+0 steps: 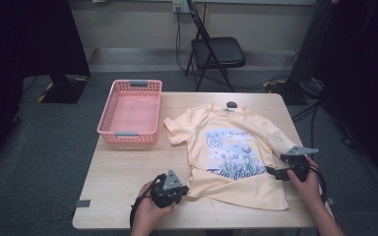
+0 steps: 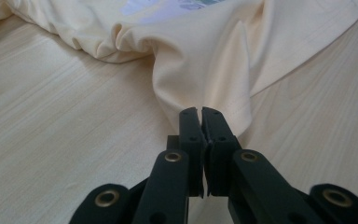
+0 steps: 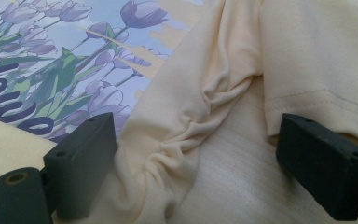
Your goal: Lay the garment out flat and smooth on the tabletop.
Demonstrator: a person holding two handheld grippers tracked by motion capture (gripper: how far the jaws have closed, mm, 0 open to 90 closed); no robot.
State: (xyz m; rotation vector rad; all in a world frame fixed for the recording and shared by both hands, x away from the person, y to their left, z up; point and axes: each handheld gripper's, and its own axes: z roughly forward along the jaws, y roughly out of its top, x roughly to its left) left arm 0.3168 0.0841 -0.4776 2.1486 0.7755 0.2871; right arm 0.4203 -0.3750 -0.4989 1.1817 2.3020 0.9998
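**A:** Where is the shirt lying for you?

**B:** Your pale yellow cotton T-shirt with the rabbit and purple tulip print (image 1: 229,152) lies face up on the right half of the light wooden surface (image 1: 123,172), collar toward the far edge, hem toward you. Its left sleeve sticks out toward the basket, and its right sleeve runs down to your right hand.

**A:** What is my left gripper doing?

**B:** Your left gripper (image 2: 200,114) sits at the near left corner of the hem. Its jaws are clenched on a pinch of the yellow fabric; in the left gripper view the cloth rises in a fold from between the tips, and the hem stitching runs just beside them.

**A:** And the right one?

**B:** Your right gripper (image 3: 196,154) is at the shirt's right side, below the sleeve. Its jaws stand wide apart, released, with a bunched ridge of the side seam lying between them. The right pad sits just under the sleeve's stitched cuff, while the left pad is beside the printed tulips. Neither pad presses on the cloth.

**A:** What else is around?

**B:** A pink plastic mesh basket (image 1: 109,118) stands at the far left corner of the surface, just beside the left sleeve. A small dark round thing (image 1: 232,104) lies at the far edge by the collar. Beyond the surface, a black folding chair (image 1: 215,51) stands on the grey carpet.
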